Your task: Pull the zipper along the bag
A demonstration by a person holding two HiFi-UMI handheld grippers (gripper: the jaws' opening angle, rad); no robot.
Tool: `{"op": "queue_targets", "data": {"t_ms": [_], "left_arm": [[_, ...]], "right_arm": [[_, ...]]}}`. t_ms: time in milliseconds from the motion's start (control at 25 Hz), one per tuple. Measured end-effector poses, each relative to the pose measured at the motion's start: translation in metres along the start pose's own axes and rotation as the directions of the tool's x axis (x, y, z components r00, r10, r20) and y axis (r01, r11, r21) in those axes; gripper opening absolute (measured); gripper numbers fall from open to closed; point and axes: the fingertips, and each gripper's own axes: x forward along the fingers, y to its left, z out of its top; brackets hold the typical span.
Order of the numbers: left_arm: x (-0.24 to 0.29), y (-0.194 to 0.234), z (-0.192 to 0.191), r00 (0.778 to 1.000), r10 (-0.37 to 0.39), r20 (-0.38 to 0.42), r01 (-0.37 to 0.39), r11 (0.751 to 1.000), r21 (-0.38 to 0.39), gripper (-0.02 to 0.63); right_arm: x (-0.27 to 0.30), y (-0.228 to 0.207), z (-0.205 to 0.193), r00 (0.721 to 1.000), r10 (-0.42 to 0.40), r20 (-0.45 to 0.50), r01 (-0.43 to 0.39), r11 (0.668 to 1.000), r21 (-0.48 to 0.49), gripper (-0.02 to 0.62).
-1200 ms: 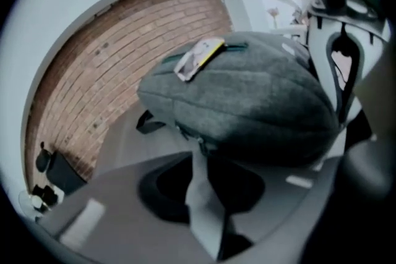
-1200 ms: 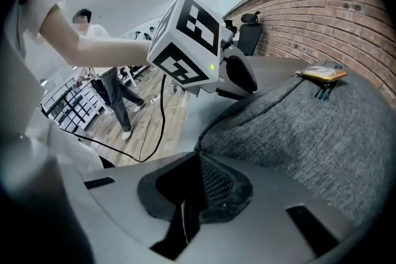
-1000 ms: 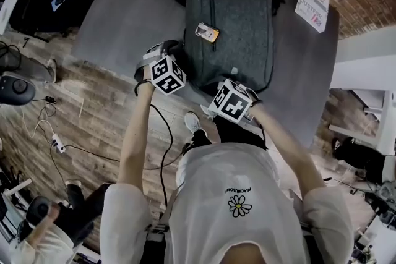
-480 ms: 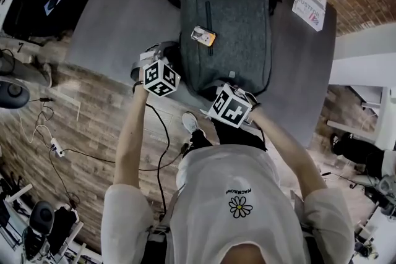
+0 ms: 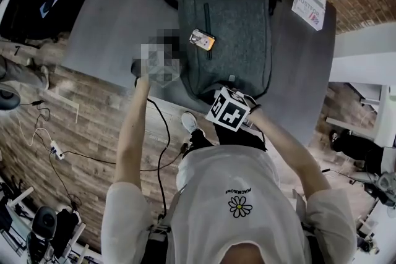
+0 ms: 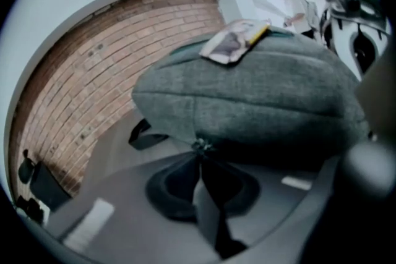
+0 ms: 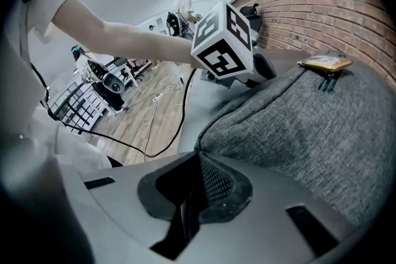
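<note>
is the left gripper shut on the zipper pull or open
Shut: the left gripper has just been closing its jaws and pinches the metal zipper pull at the bag edge.

Grey bag [image 5: 238, 34] on table [image 5: 117, 9], right tongs [image 5: 235, 96] at edge
</note>
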Motion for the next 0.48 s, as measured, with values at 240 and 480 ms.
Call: {"op": "queue_targets", "data": {"t_ms": [240,480], "left_arm": [[0.0063,-0.0041,0.0019,0.999,-0.038,0.010,0.038,0.999,0.000,0.017],[0.0021,0.0018,0.0004,0.998,-0.018,0.064,0.023,0.996,-0.083,0.036]], "right_arm": [[0.0001,-0.0023,-0.0049,1.000,0.024,-0.005,-0.024,1.000,0.001,0.009],[0.0027,-0.0034,-0.0045,0.999,0.048,-0.004,-0.048,0.998,0.027,0.011]]}}
